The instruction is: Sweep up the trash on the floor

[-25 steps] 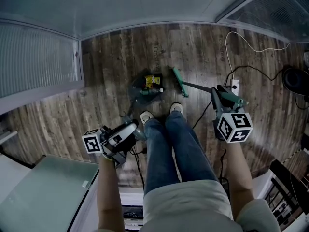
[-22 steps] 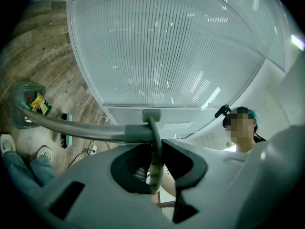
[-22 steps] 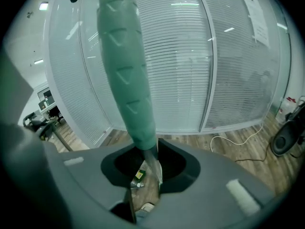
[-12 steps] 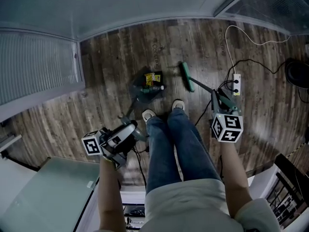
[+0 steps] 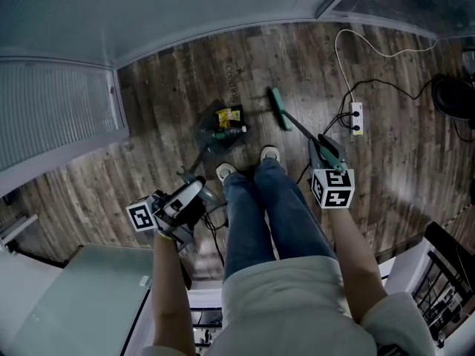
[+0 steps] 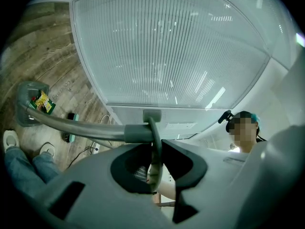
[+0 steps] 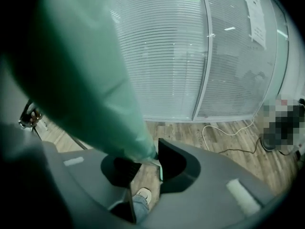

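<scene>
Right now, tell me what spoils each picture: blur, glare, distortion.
Head view: dim, bluish, fisheye bows the wall into a curve. Left gripper view: glare streaks on the ribbed panel behind the dustpan handle. Right gripper view: the green broom handle sits near the lens, out of focus, covering the left.

Main thing that's different: the right claw (image 5: pixel 324 148) comes in toward the person's legs (image 5: pixel 274 206). A second ago its marker cube was out wide to the right; now it sits just beside the right leg. Because of that, the broom (image 5: pixel 278 108) handle runs at a steeper diagonal instead of lying nearly sideways. The broom head also slides a bit further from the right shoe (image 5: pixel 270 154) and opens a slightly bigger gap to the dustpan (image 5: pixel 221 128), ending up a bit nearer the power strip (image 5: pixel 355 119). The head camera shifts a little too.
</scene>
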A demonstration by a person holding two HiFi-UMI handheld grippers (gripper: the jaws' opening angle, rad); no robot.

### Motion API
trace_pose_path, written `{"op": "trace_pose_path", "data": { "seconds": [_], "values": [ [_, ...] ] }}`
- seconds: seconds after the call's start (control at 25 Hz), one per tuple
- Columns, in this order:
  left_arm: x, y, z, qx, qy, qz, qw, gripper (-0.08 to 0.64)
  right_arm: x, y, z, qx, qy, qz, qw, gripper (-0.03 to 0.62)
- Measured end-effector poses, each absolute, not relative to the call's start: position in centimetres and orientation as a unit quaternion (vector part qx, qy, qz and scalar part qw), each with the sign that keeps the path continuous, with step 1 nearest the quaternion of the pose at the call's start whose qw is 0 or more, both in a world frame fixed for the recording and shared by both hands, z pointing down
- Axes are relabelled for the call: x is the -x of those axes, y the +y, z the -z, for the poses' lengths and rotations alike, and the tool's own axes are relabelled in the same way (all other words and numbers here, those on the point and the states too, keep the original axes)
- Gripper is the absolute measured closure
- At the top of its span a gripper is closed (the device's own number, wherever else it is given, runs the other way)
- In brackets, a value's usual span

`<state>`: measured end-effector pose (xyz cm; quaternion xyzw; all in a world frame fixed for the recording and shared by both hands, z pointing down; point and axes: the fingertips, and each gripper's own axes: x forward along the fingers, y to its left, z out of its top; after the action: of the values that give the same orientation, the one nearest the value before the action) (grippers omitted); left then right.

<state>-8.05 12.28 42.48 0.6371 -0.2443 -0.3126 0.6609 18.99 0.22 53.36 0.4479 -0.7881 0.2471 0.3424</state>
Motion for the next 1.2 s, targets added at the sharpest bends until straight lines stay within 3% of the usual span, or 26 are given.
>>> {"op": "trace_pose_path", "data": {
  "seconds": [1.2],
  "values": [
    [8.4,12.1,-42.6,-0.602,-0.254,0.327,0.682,0.495,-18.9,-1.9,-54.1,-0.479,-0.765,-0.28,0.326,0.497]
  ]
}}
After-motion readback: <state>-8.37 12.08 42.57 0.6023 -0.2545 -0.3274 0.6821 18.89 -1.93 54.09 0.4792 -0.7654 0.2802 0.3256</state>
